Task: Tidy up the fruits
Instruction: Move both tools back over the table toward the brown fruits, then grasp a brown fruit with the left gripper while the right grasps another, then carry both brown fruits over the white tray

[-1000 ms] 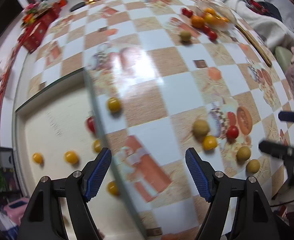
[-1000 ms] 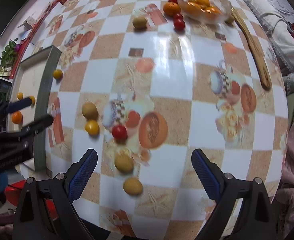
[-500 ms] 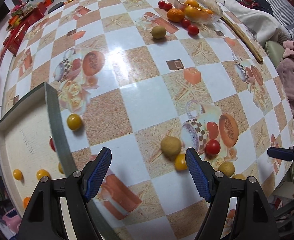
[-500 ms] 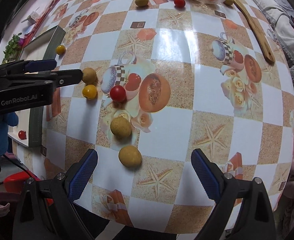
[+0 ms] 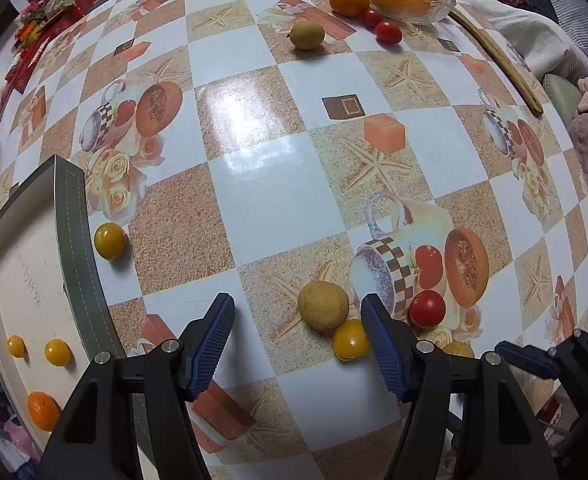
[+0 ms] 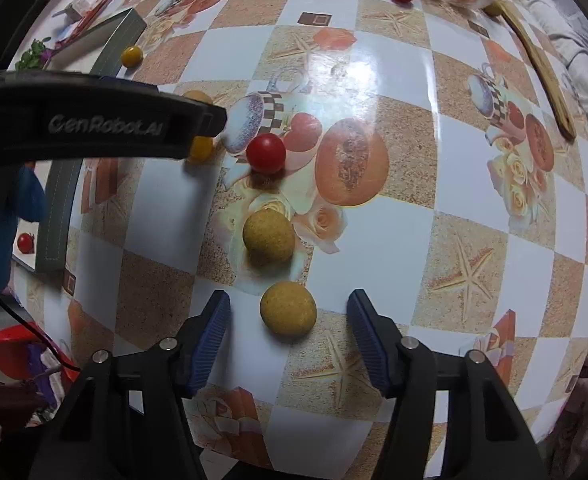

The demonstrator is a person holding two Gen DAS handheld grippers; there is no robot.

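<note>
Currently my left gripper (image 5: pixel 298 318) is spread wide with nothing held, low over the table (image 5: pixel 278 196); its blue ribbed pads (image 5: pixel 214 334) flank a rough tan round fruit (image 5: pixel 323 311), which sits nearer the right pad and touches a smooth yellow tomato (image 5: pixel 350 345). My right gripper (image 6: pixel 288 322) is likewise wide and empty, with a second tan round fruit (image 6: pixel 288 308) between its fingers, not touched by either. A third tan fruit (image 6: pixel 269 235) lies just beyond it.

Count, near cluster: three tan round fruits, one yellow tomato, one glossy red cherry tomato (image 6: pixel 266 153). In the right wrist view the black left gripper crosses from the left and partly hides the yellow tomato and the first tan fruit.

One further yellow tomato (image 5: pixel 110 241) rests just beside the wall of the grey-rimmed tray (image 5: pixel 76 248). Inside the tray I count two small yellow fruits (image 5: pixel 57 353), one orange (image 5: pixel 43 410) and, from the right wrist view, one red tomato (image 6: pixel 26 242).

Far side: a clear glass bowl (image 5: pixel 440 8) holding orange fruits, count uncertain; beside it one mandarin (image 5: pixel 349 1), four red cherry tomatoes (image 5: pixel 388 32), one greenish round fruit (image 5: pixel 307 34). A long wooden stick (image 5: pixel 498 60) lies along the right edge. Tablecloth is glossy, checkered, printed.
</note>
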